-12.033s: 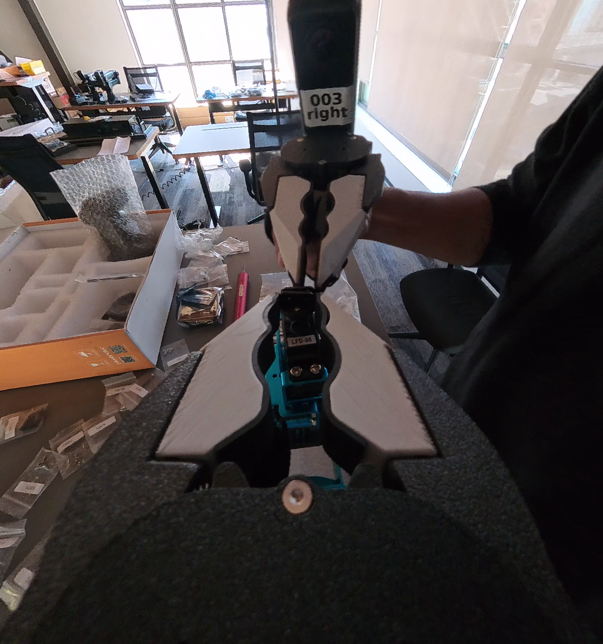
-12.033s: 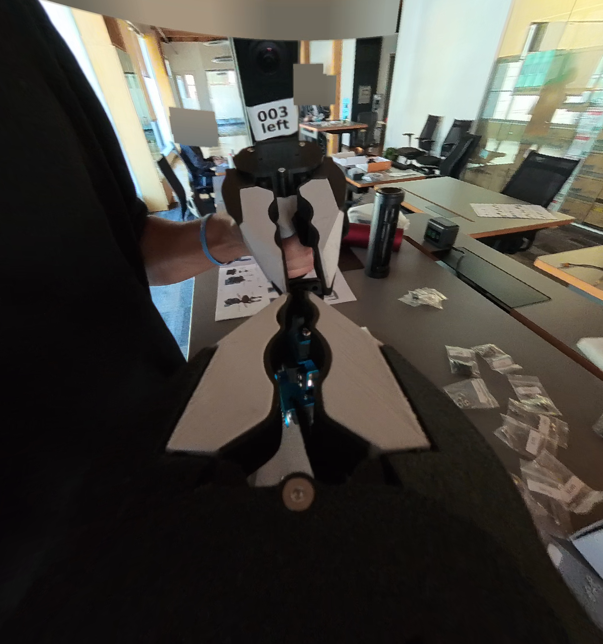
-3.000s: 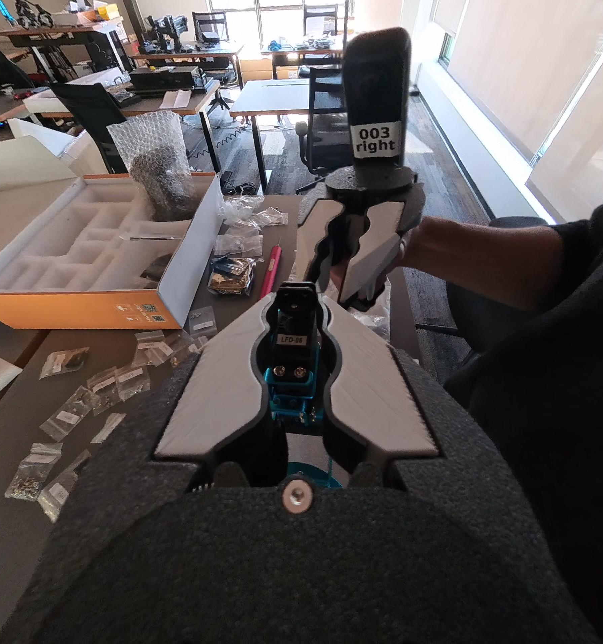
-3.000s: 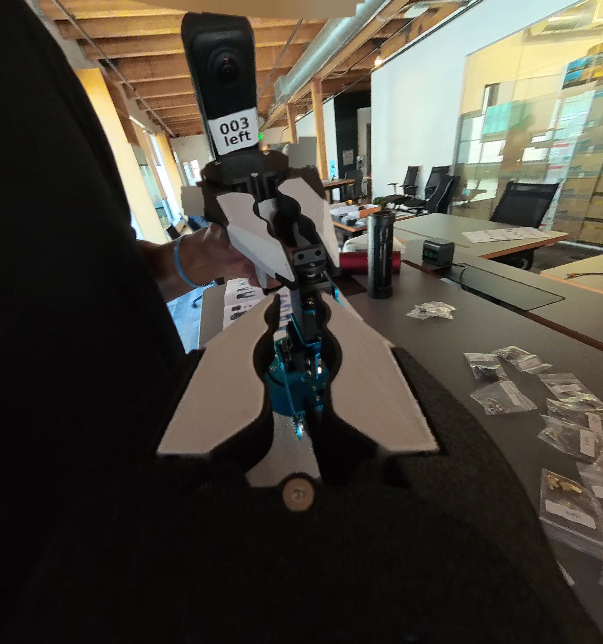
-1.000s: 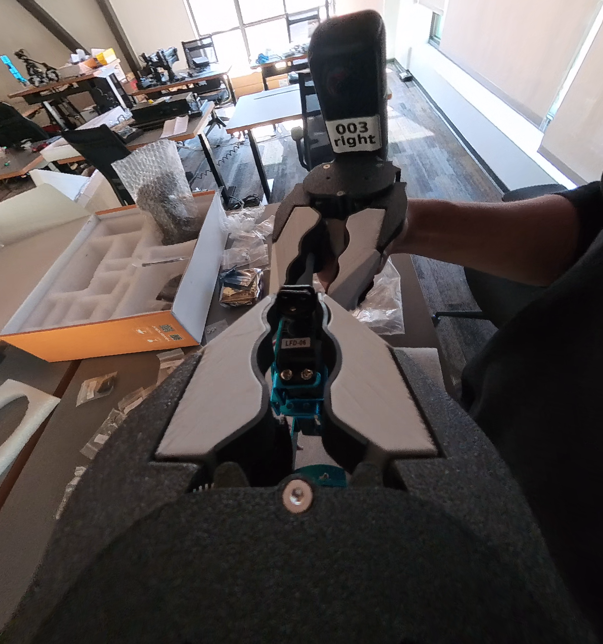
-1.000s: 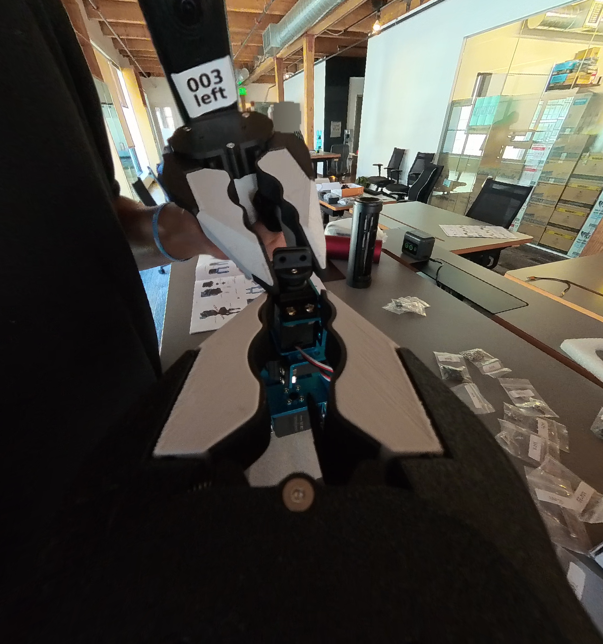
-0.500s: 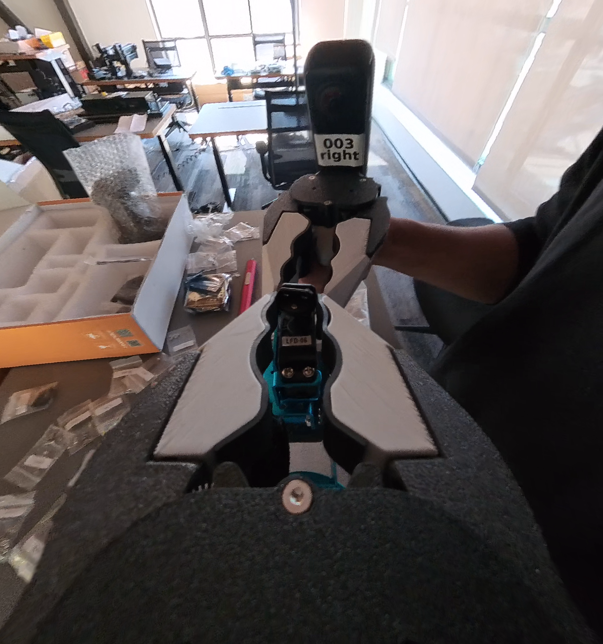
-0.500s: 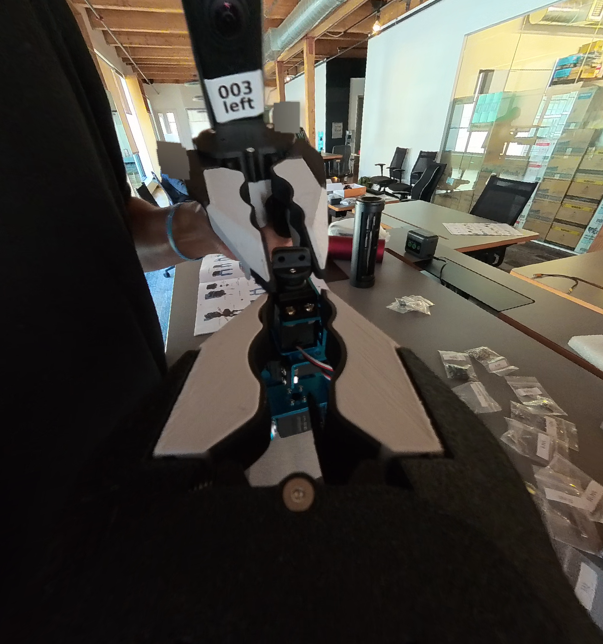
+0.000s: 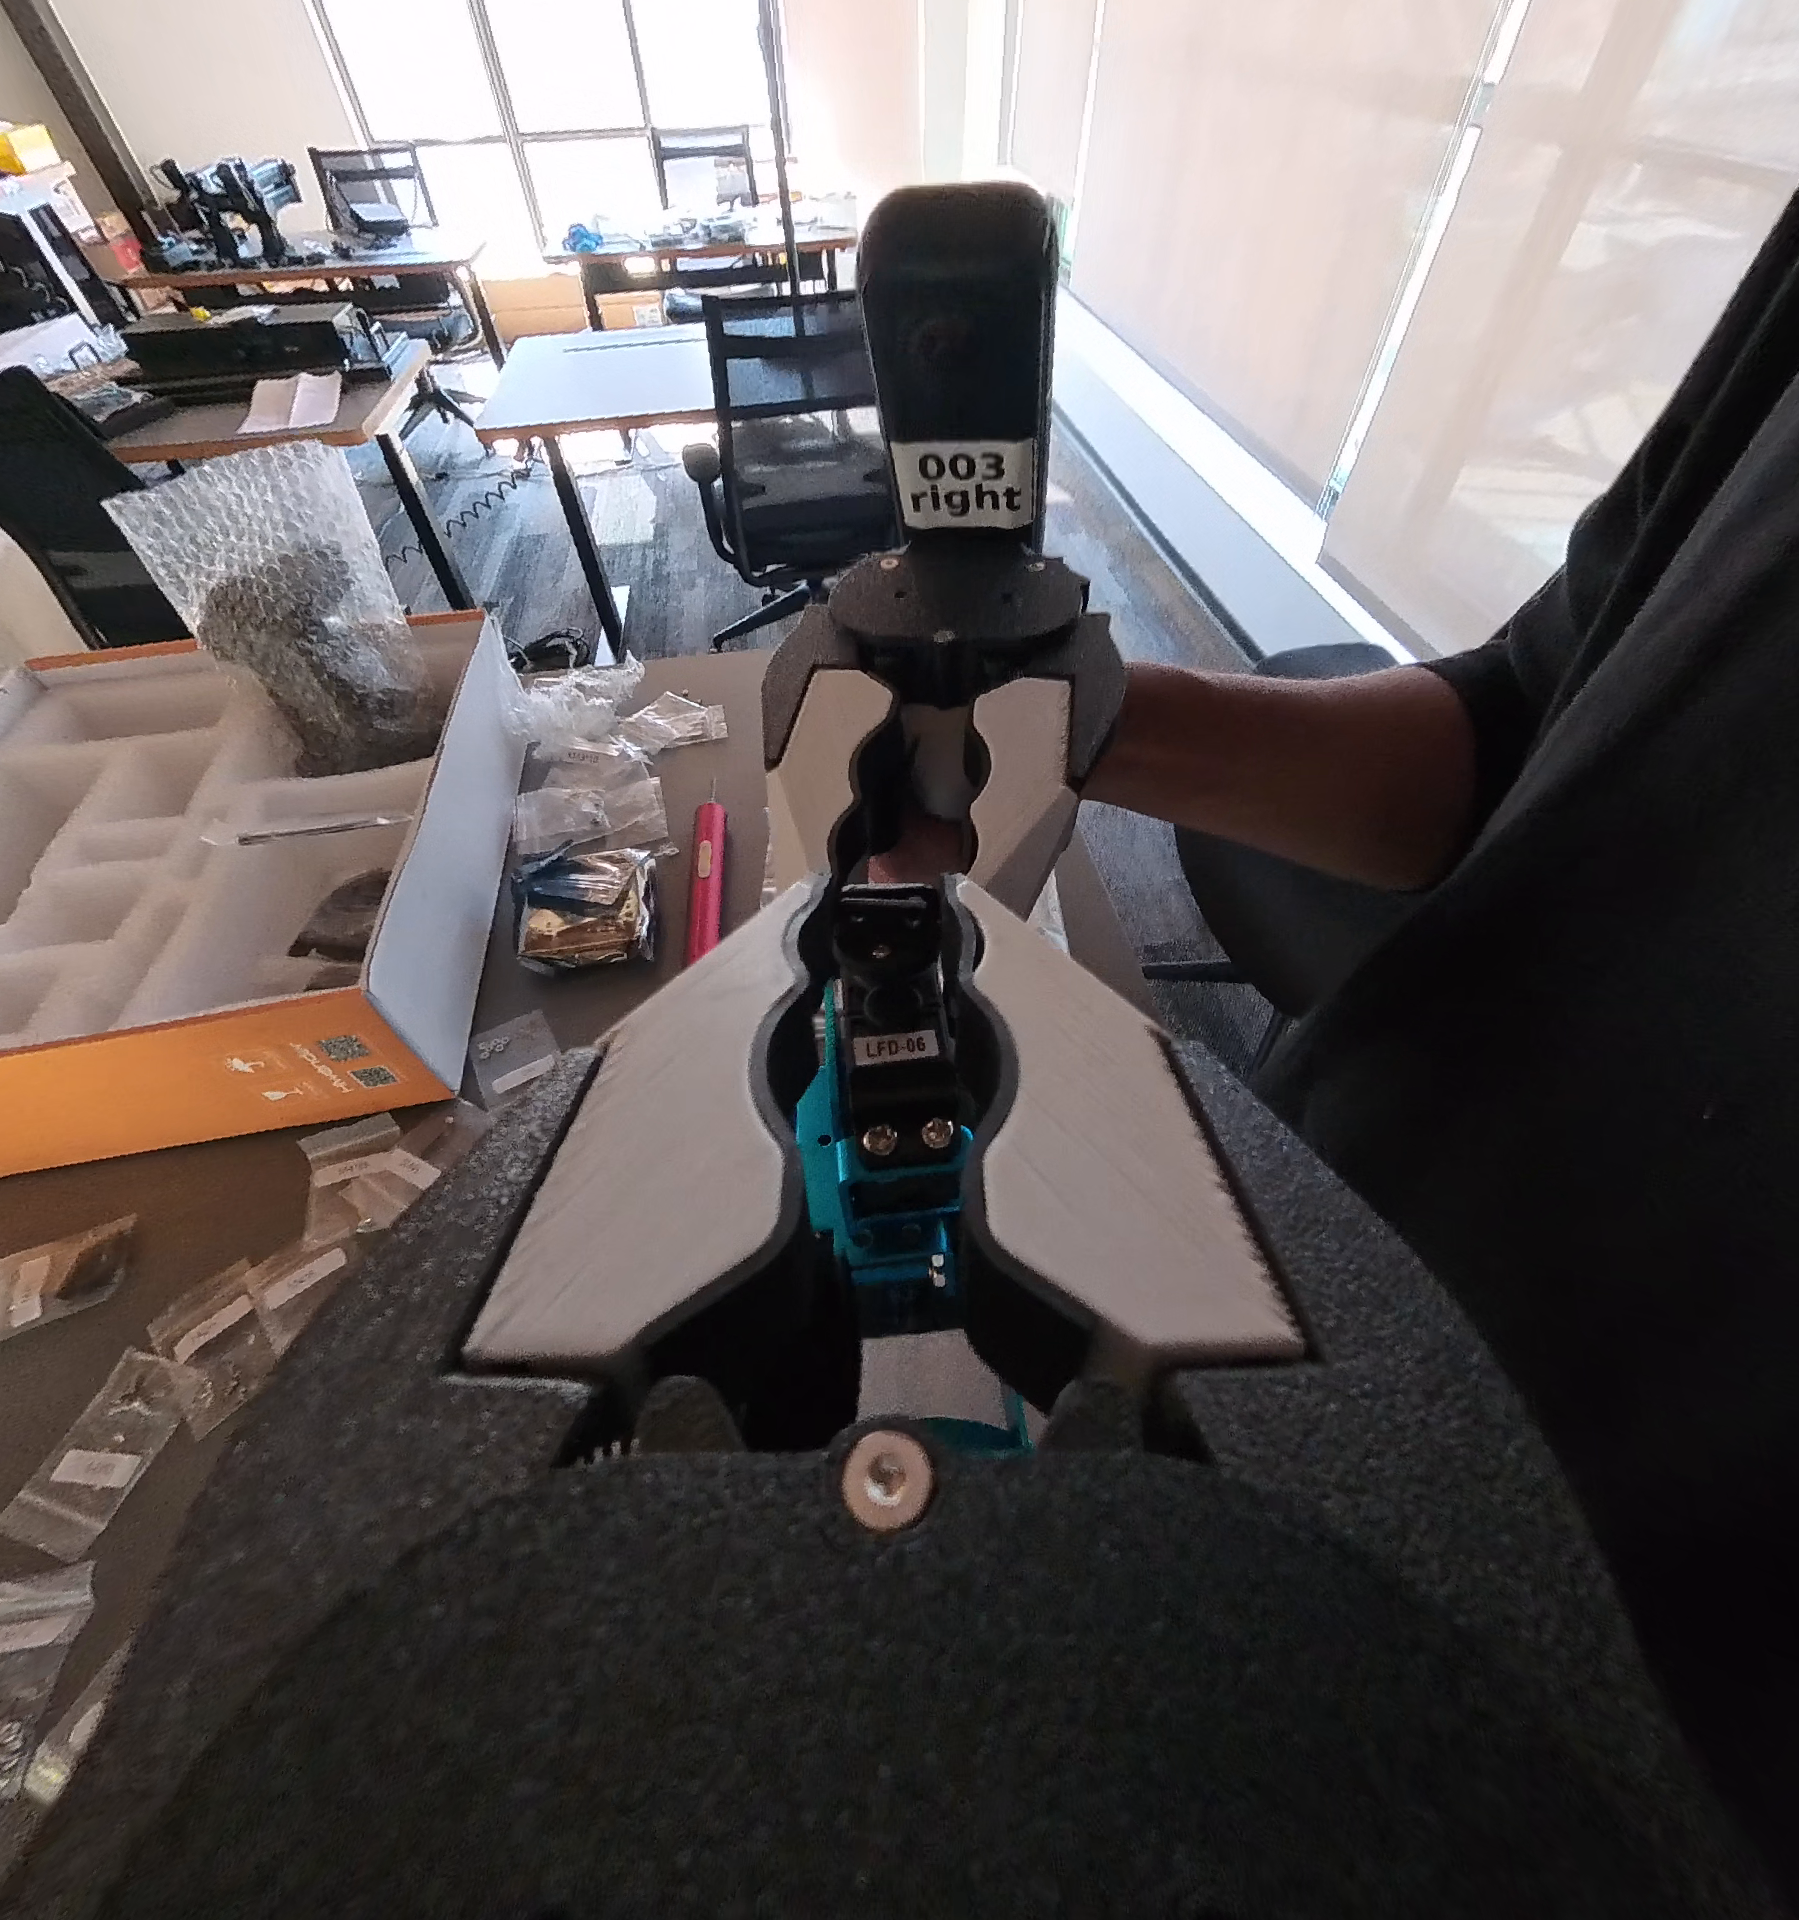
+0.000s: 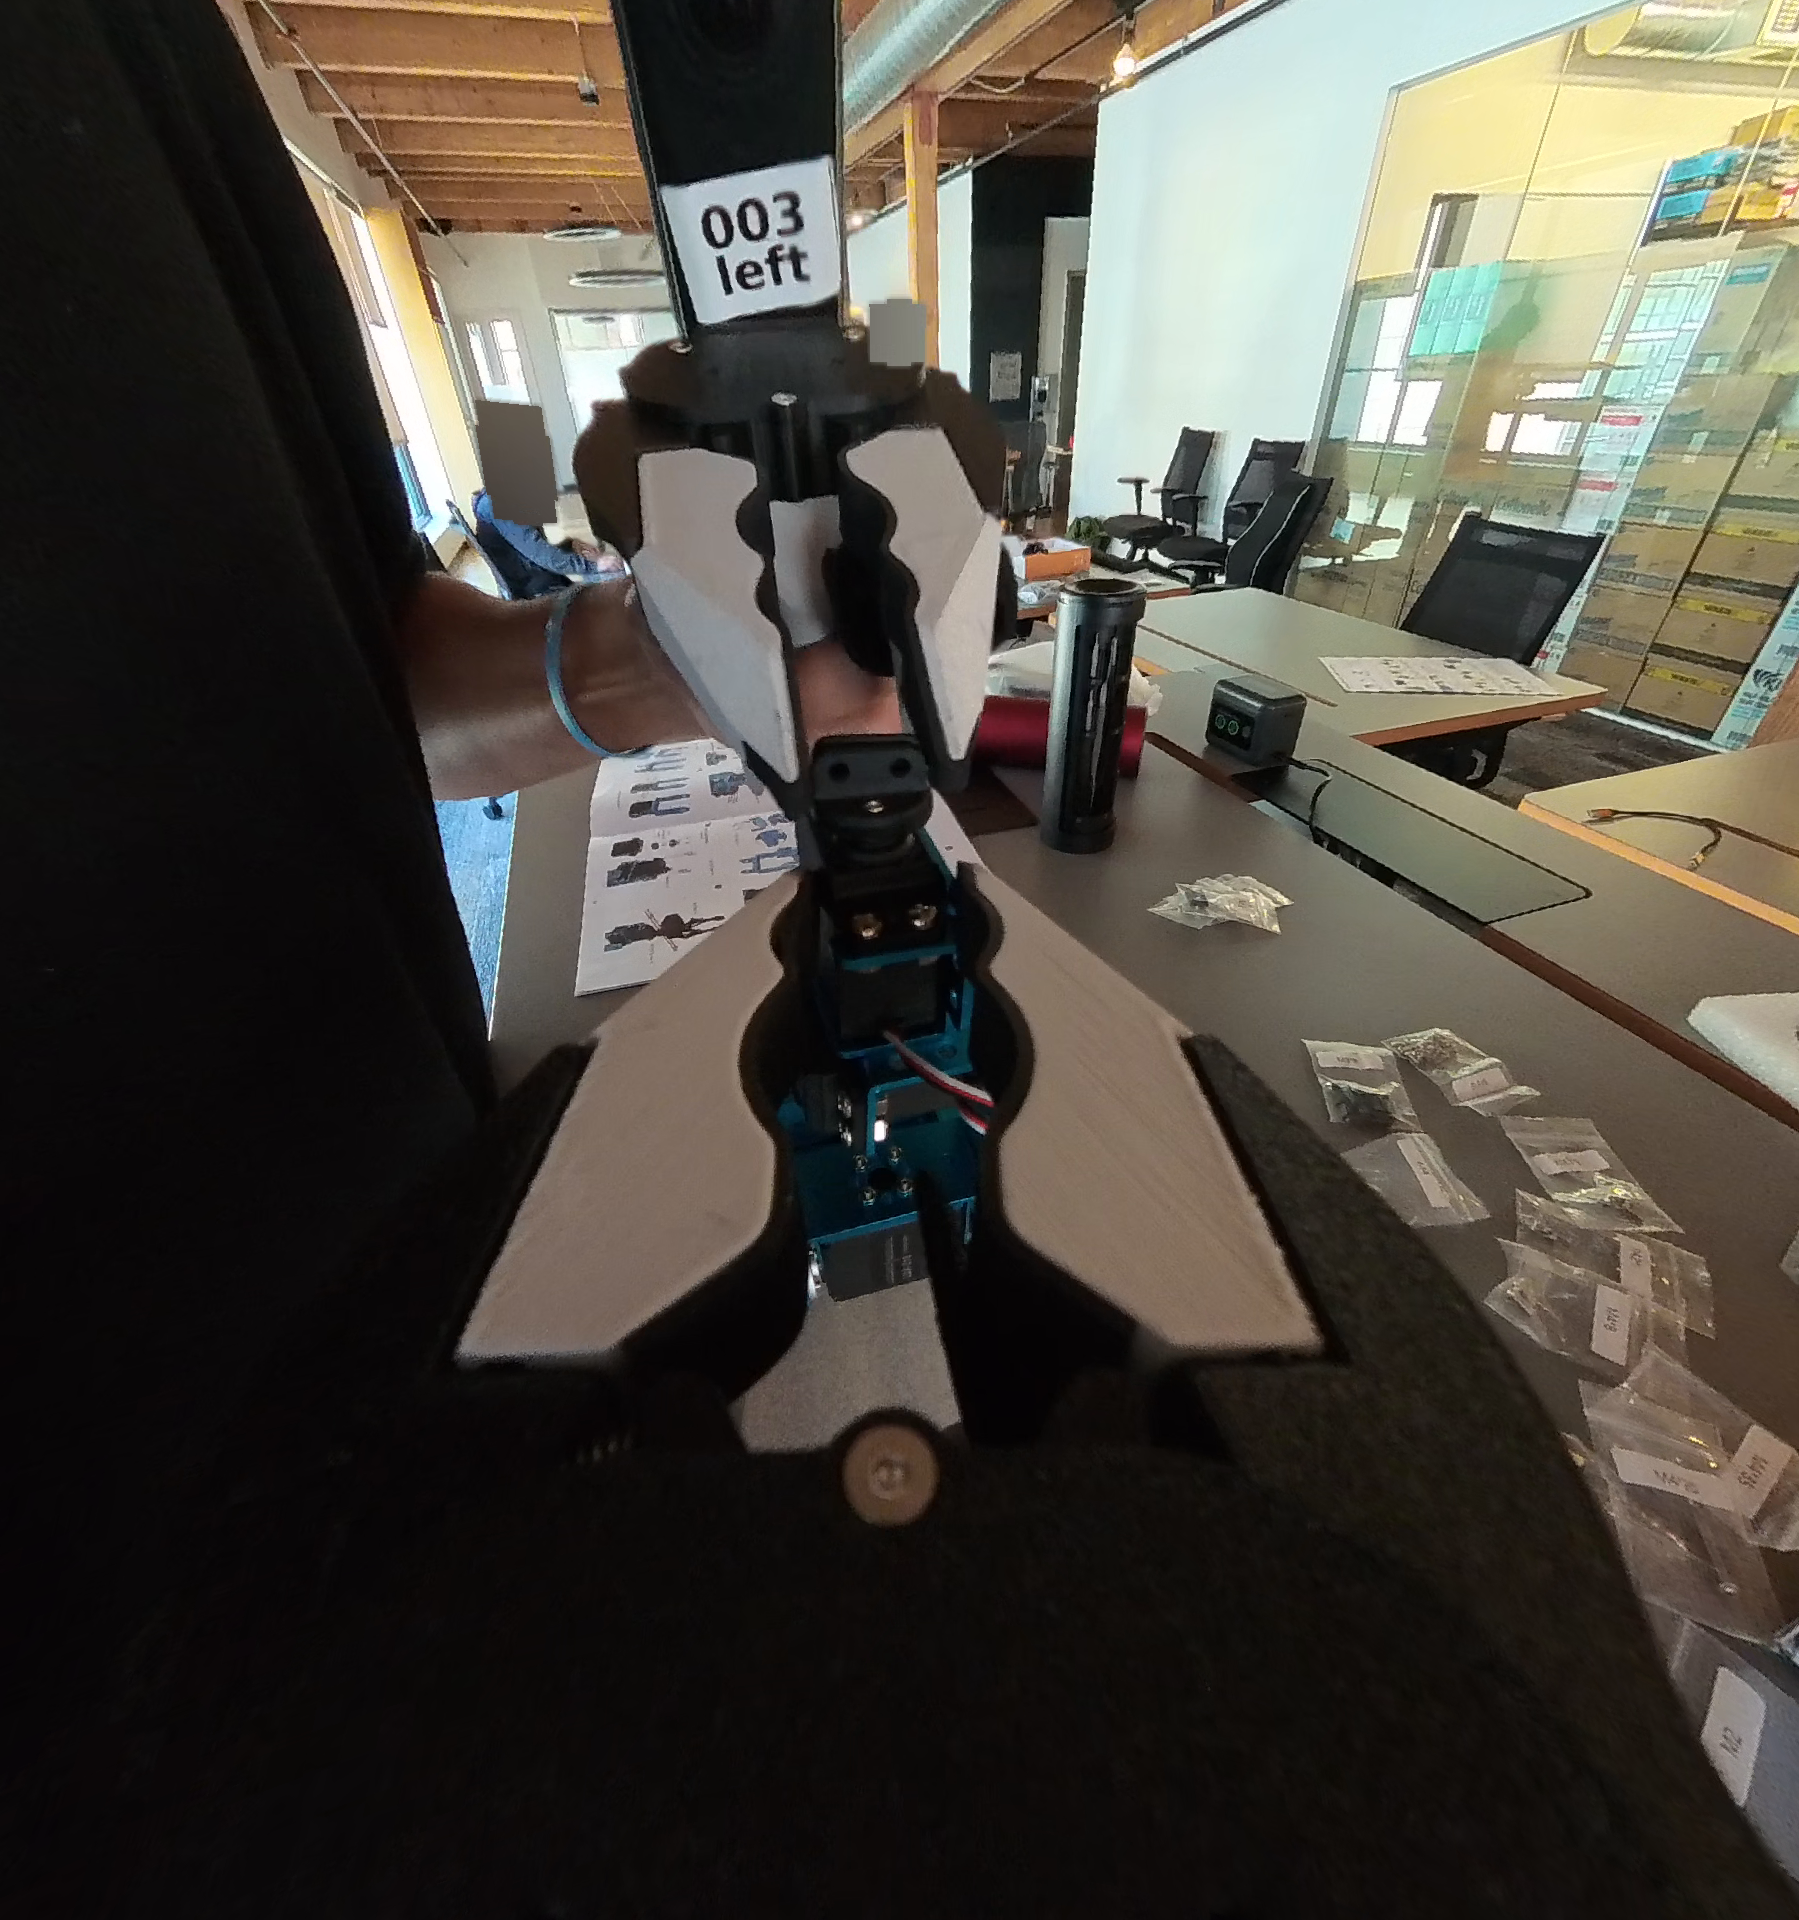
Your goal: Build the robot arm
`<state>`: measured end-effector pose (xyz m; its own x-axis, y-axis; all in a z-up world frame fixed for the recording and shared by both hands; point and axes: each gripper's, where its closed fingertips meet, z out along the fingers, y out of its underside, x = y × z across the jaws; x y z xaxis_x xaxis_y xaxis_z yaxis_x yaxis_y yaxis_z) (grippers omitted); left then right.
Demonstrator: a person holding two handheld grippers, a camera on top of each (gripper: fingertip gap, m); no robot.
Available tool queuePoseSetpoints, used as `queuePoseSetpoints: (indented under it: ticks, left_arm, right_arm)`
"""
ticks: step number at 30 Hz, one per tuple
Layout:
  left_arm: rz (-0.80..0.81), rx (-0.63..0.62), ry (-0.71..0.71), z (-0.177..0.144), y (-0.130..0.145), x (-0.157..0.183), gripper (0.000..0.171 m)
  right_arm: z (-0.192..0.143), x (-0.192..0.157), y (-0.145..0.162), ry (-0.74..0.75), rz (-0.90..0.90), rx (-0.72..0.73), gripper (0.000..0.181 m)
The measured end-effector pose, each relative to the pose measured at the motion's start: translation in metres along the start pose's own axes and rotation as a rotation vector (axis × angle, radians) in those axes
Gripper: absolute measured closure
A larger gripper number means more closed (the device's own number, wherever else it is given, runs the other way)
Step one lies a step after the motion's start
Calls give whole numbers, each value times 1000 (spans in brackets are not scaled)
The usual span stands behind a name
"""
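In the left wrist view, my left gripper (image 9: 890, 914) was drawn in narrow around the servo unit (image 9: 890, 1101), its fingers pressing the black body and the blue bracket on both sides, up in the air above the table (image 9: 147, 1205). My right gripper (image 9: 910, 878) faced it head-on, tips meeting at the unit's black far end, so the piece was pinned between the two. To my left lay the orange box (image 9: 199, 1070), open, with a bubble bag (image 9: 282, 582) in its far corner; beside it were a red pen (image 9: 706, 883) and scattered small bags (image 9: 199, 1340). My own dark sleeve closed off the right side, and the table's edge ran just under the right gripper, so free room lay upward and to the left above the clutter. In the right wrist view, my right gripper (image 10: 879, 904) was likewise narrow on the servo unit (image 10: 879, 1039), gripping the blue bracket where a striped wire came out, while the left gripper (image 10: 864, 774) met the black end cap from the far side. My body blocked everything to the left. A leaflet (image 10: 656, 883) lay beneath the grippers, a black tube (image 10: 1092, 717) stood near, and small bags (image 10: 1446, 1174) and a foam piece (image 10: 1768, 1029) were well apart on the right, leaving bare table (image 10: 1186, 997) between.
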<state>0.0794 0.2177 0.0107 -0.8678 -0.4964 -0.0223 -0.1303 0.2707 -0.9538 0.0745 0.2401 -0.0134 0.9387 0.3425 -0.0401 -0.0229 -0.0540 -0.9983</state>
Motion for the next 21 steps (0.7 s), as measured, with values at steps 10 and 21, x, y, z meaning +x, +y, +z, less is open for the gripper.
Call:
queuePoseSetpoints:
  ticks: [10,21]
  left_arm:
    - [-7,-54,14,-2,2,0,152]
    - [35,-80,112,-2,2,2,152]
  right_arm:
    - [1,0,0,-13,-4,0,156]
    - [0,-1,0,-32,5,2,156]
